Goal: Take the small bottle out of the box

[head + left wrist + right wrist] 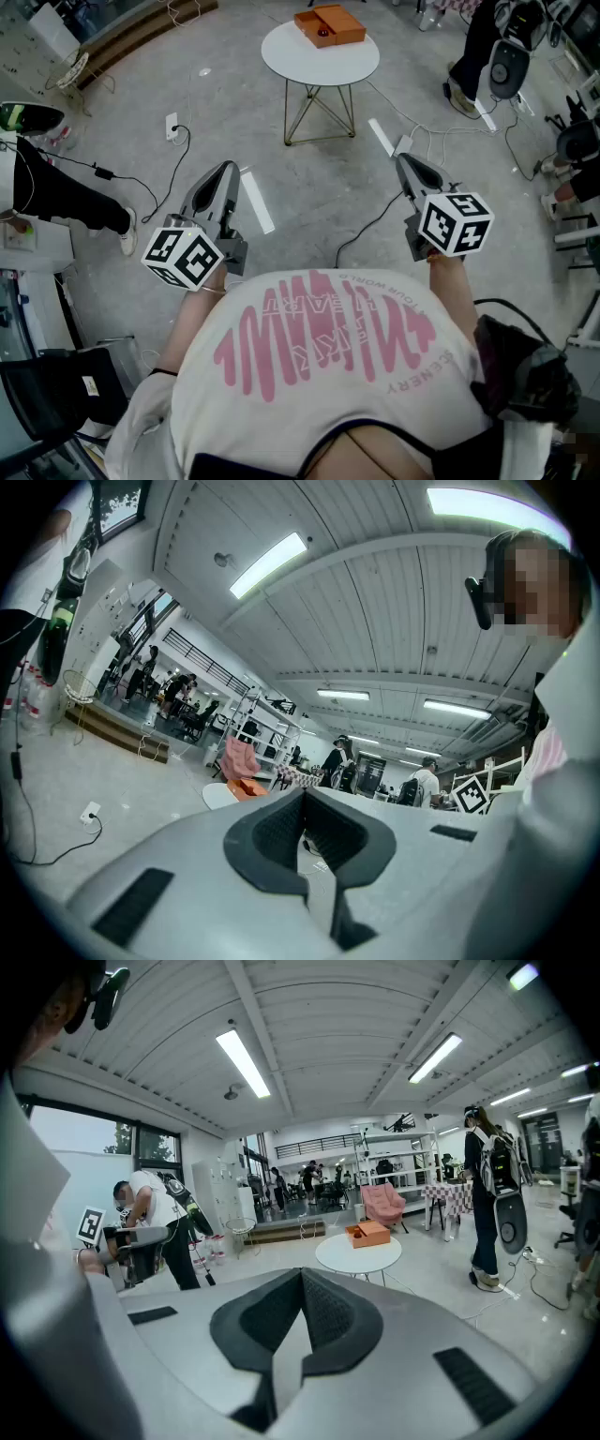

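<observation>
Grey floor lies between the person and the round white surface [319,66], which stands well apart from both grippers. At its far edge sits the open orange box [345,26]; a dark round thing inside is probably the small bottle [323,34]. The left gripper [228,171] and right gripper [401,159] are both closed and empty. The reach looks not yet begun. The next move calls for walking up and opening one gripper over the box.

Left gripper [302,795], jaws together (orange box [246,787] beyond)
</observation>
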The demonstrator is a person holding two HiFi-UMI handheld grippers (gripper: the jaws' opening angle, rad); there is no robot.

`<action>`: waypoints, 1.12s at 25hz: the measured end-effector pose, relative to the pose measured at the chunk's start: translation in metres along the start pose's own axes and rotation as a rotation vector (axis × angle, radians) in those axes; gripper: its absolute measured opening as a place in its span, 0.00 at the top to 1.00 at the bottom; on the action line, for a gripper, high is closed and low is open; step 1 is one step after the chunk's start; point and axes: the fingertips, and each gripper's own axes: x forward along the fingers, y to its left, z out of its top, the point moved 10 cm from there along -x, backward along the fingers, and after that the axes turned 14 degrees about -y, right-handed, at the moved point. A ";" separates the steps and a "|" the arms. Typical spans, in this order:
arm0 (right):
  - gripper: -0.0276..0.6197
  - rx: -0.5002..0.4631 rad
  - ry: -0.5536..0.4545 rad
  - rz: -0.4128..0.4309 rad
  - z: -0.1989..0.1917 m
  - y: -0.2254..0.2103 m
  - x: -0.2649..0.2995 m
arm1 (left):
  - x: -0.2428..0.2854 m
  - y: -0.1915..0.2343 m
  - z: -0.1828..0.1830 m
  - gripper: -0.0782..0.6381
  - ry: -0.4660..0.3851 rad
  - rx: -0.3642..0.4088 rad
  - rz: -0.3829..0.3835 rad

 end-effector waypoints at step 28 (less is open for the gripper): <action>0.95 0.094 -0.044 -0.114 -0.023 0.017 0.025 | 0.025 0.064 -0.003 0.88 0.056 -0.071 -0.088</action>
